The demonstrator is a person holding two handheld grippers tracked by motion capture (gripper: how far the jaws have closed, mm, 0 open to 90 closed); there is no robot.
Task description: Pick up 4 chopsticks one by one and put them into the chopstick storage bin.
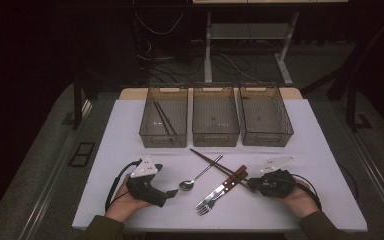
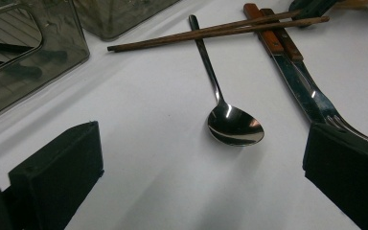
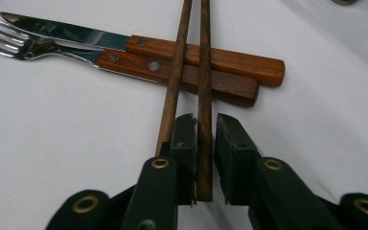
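Two chopsticks (image 3: 191, 72), one fork (image 3: 14, 45), one knife (image 3: 76, 32).

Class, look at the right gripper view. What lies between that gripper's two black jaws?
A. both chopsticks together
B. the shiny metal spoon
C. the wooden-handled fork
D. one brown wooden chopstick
D: one brown wooden chopstick runs between the jaws of the right gripper, while the second chopstick passes outside the left-hand jaw.

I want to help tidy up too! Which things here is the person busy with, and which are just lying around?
In use:
right gripper, closing around one chopstick
chopsticks

Just lying about:
spoon
fork
knife
three bins
left gripper, open, resting on the table
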